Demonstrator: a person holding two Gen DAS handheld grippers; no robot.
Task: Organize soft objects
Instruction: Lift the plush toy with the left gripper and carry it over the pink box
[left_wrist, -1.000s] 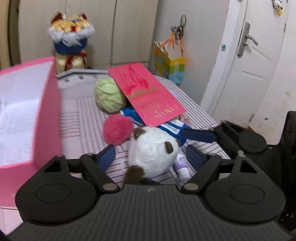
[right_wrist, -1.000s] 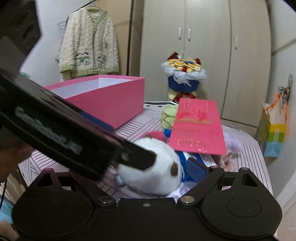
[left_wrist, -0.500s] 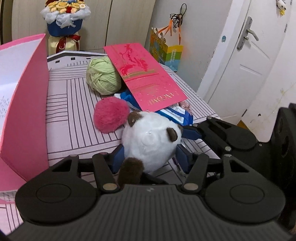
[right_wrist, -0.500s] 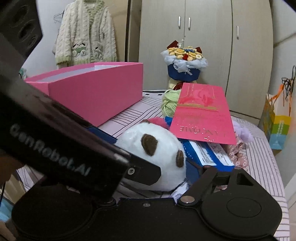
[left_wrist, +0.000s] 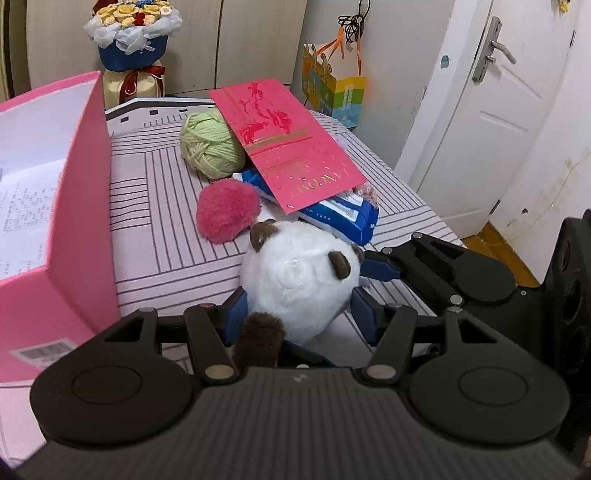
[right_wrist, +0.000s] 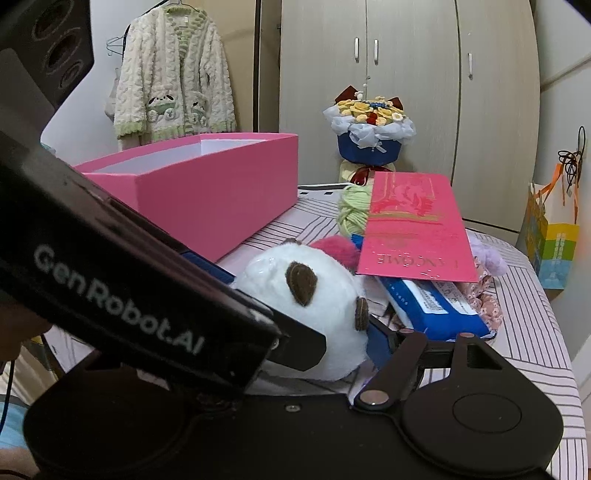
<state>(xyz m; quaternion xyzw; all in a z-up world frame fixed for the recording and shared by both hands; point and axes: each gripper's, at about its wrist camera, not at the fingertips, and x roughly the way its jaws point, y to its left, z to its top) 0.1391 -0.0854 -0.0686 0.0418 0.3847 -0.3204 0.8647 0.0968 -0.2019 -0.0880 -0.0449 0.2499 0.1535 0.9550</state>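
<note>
Left gripper (left_wrist: 295, 314): jaws closed in over the last second, now clamped on both sides of the white plush toy (left_wrist: 299, 284), which lies on the striped cover with the fuzzy pink ball (left_wrist: 227, 212) at its 11 o'clock

Right gripper (right_wrist: 369, 325): jaws have just been closing, one finger at the toy's 3 o'clock side; contact unclear

Grasp looks secured; lift toward the pink box (left_wrist: 74, 206) at 9 o'clock likely comes next

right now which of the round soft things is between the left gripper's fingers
The white plush ball with brown ears, clamped in the left gripper. The pink pompom and green yarn ball lie untouched farther back.
</note>
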